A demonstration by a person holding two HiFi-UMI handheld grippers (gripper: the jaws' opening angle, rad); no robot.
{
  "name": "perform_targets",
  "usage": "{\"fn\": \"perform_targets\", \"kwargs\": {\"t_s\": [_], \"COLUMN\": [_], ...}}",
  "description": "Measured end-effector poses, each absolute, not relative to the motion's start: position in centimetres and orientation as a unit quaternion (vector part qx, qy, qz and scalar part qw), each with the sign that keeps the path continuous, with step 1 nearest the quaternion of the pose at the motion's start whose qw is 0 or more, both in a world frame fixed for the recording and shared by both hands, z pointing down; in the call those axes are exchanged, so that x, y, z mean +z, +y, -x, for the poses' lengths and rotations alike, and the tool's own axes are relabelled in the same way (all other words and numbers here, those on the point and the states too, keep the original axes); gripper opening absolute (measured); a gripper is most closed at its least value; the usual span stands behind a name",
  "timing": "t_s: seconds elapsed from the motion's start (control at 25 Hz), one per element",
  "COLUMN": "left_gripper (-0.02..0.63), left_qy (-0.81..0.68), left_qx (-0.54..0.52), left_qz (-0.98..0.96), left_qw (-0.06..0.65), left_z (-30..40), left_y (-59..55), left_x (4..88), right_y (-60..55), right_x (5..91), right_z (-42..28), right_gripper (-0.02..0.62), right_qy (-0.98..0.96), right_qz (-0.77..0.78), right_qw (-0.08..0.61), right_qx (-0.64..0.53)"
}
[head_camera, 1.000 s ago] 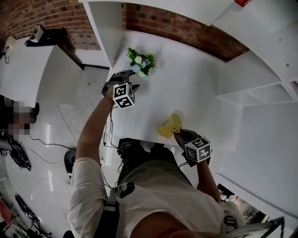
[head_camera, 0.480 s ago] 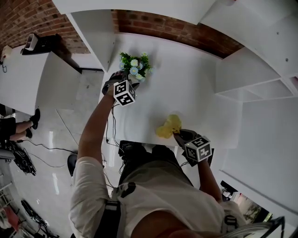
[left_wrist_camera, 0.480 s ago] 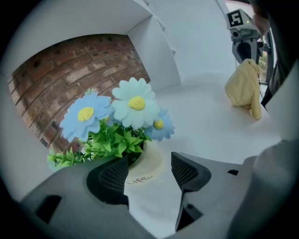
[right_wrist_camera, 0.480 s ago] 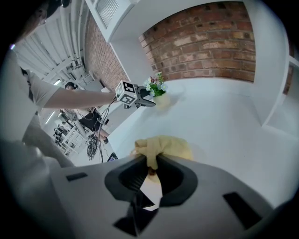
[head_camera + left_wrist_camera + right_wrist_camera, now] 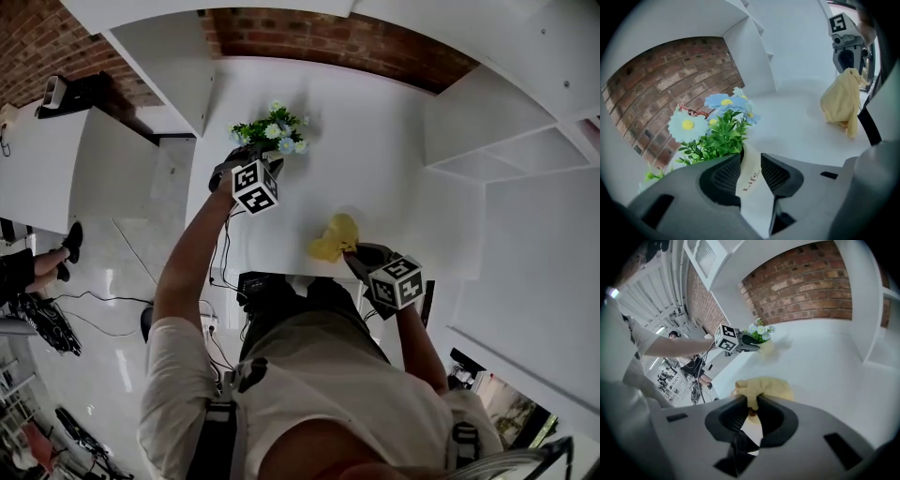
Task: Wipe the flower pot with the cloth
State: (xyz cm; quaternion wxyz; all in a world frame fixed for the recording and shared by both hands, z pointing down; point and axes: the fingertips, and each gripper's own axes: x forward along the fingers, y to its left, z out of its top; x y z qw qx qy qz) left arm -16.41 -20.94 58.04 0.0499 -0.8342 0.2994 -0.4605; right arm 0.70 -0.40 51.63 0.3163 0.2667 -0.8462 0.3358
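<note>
A cream flower pot (image 5: 751, 180) with green leaves and pale blue flowers (image 5: 272, 128) stands at the back left of the white table (image 5: 375, 159). My left gripper (image 5: 751, 158) is closing on the pot's wall, and both pads touch it. In the head view the left gripper (image 5: 253, 157) sits just in front of the flowers. My right gripper (image 5: 752, 401) is shut on a crumpled yellow cloth (image 5: 765, 387). It holds the cloth (image 5: 332, 236) near the table's front edge, well apart from the pot. The pot's lower part is hidden.
White shelf units (image 5: 487, 141) flank the table on the right and a white panel (image 5: 159, 66) on the left, with a brick wall (image 5: 328, 37) behind. The table's left edge drops to a glossy floor with cables (image 5: 84, 309). A person sits at the far left (image 5: 33, 262).
My left gripper has moved up to the flower pot and its jaws have narrowed round the pot's wall. My right gripper has stayed in place with the cloth.
</note>
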Motion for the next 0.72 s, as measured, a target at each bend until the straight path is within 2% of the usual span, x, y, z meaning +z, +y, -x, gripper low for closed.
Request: {"fn": "perform_targets", "kwargs": {"t_s": [0.24,0.36,0.48,0.68,0.72], "left_gripper": [0.156,0.227,0.230,0.253,0.238], "left_qy": [0.304,0.304,0.319,0.381,0.387], "left_qx": [-0.435,-0.402,-0.332,-0.249,-0.230], "left_qz": [0.847,0.864,0.887,0.890,0.893], "left_qw": [0.027,-0.006,-0.039,-0.014,-0.018], "left_z": [11.8,8.6,6.6,12.2,14.0], "left_y": [-16.9,-13.9,-10.8,-10.2,-10.9], "left_x": [58.0,57.6,55.0,46.3,44.3], "right_y": [0.2,0.2,0.0,-0.3,-0.4], "right_x": [52.0,52.4,52.7,52.8,52.8], "right_z": [-2.3,-3.5,-4.4,-5.6,-5.8], "right_gripper": [0.063,0.063,0.063,0.064,0.064], "right_qy": [-0.846,-0.840,-0.833,-0.830,-0.831], "right_qz": [-0.278,-0.286,-0.297,-0.308,-0.308], "right_qw": [0.293,0.275,0.256,0.243,0.243], "right_qx": [0.349,0.370,0.390,0.395,0.395]}}
